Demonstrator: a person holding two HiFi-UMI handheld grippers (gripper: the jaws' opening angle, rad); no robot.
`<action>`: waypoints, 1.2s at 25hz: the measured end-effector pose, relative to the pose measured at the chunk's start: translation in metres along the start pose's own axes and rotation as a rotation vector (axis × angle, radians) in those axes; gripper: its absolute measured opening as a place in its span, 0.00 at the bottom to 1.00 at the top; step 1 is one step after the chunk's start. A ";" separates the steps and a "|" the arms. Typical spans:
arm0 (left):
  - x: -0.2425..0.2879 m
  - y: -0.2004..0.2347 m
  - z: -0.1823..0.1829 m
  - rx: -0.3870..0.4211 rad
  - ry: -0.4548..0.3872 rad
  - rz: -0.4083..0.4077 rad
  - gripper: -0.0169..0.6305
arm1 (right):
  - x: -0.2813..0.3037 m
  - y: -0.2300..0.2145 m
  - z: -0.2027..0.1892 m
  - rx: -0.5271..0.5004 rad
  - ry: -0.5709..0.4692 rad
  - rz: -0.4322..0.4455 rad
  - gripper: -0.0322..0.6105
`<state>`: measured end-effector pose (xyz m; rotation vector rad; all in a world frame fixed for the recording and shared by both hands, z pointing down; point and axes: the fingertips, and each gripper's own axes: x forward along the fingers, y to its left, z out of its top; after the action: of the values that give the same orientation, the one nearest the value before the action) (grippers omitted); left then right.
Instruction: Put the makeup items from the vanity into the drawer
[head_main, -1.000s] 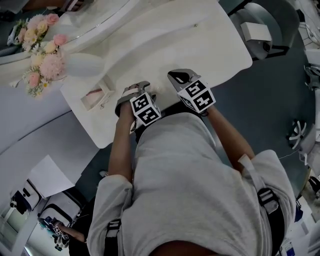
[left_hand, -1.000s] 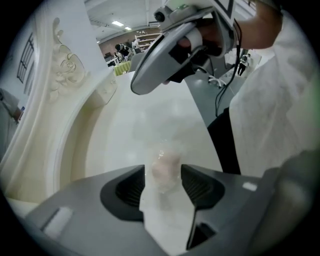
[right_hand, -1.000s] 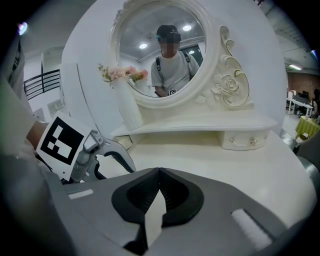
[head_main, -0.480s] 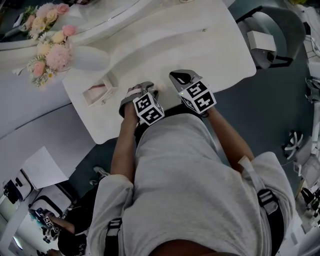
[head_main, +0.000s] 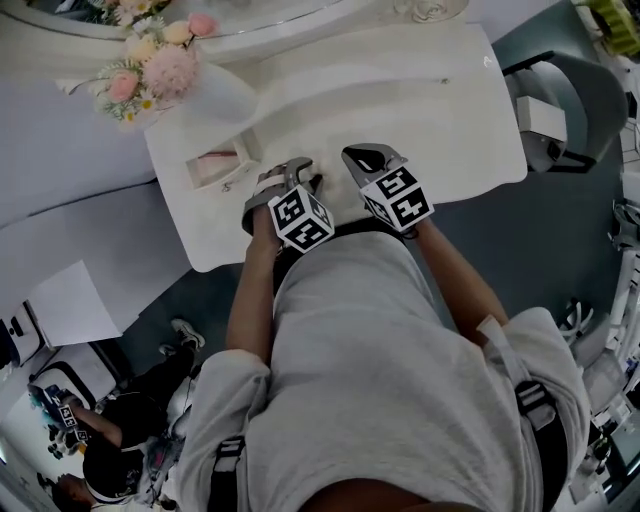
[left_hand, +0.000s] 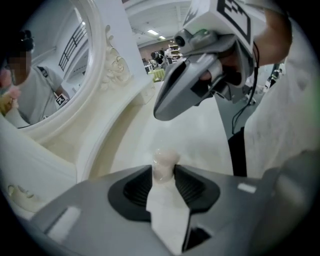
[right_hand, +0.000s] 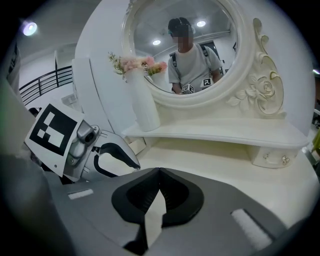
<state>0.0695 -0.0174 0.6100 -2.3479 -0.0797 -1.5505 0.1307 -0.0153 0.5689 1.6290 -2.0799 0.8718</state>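
A small pale pink makeup item (left_hand: 165, 164) stands upright between the pads of my left gripper (left_hand: 163, 172). Its jaws have just been closing and now press on the item from both sides. In the head view my left gripper (head_main: 300, 176) hangs over the front of the white vanity top (head_main: 420, 95), pointing steeply down. My right gripper (head_main: 364, 158) is just to its right, shut with nothing between its tips (right_hand: 160, 172). An open little drawer (head_main: 216, 166) with something pink inside stands left of the left gripper.
A white vase of pink flowers (head_main: 205, 90) stands behind the open drawer. An oval mirror (right_hand: 192, 50) with a carved frame rises at the back above a shelf (right_hand: 220, 132). A closed small drawer (right_hand: 272, 157) sits under the shelf's right end.
The left gripper has risen a little and shifted over the table's front. The right gripper has moved slightly too. The head view has swung, so vase and drawer appear further right.
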 end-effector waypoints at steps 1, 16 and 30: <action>-0.003 0.003 -0.003 -0.009 -0.002 0.012 0.24 | 0.003 0.004 0.002 -0.009 0.003 0.009 0.05; -0.053 0.046 -0.058 -0.159 -0.015 0.131 0.24 | 0.042 0.068 0.039 -0.122 0.018 0.110 0.05; -0.089 0.088 -0.117 -0.233 0.007 0.202 0.24 | 0.084 0.127 0.067 -0.196 0.035 0.200 0.05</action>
<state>-0.0508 -0.1236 0.5509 -2.4336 0.3472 -1.5391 -0.0076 -0.1030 0.5390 1.3152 -2.2533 0.7244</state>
